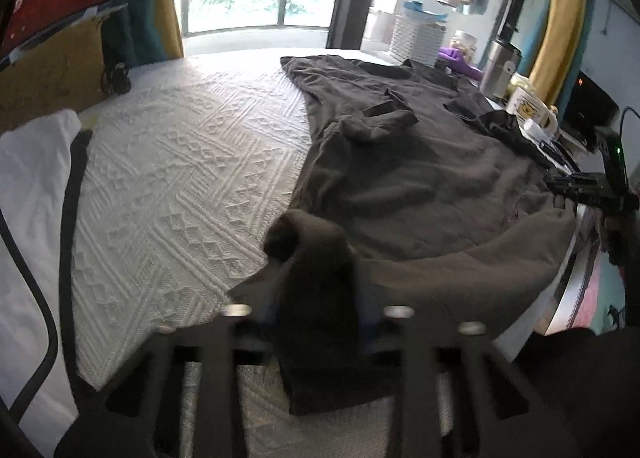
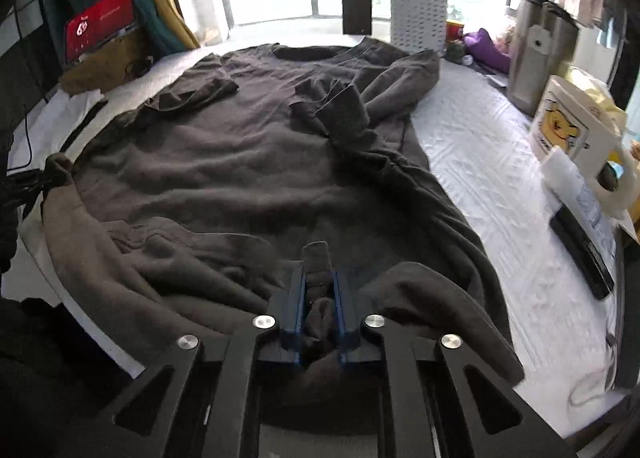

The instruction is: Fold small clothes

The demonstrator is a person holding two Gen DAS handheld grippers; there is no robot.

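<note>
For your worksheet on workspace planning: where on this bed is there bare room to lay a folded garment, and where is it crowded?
Both the left gripper and right gripper pinch the dark sweatshirt's hem. Bare white quilt lies between the sweatshirt and the white pillow. A narrower bare strip runs between the sweatshirt and the mug box. That bedside edge, with the steel canister, is crowded.

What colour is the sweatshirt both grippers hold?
Dark grey-brown sweatshirt, plain, no print; right wrist view shows it best.
</note>
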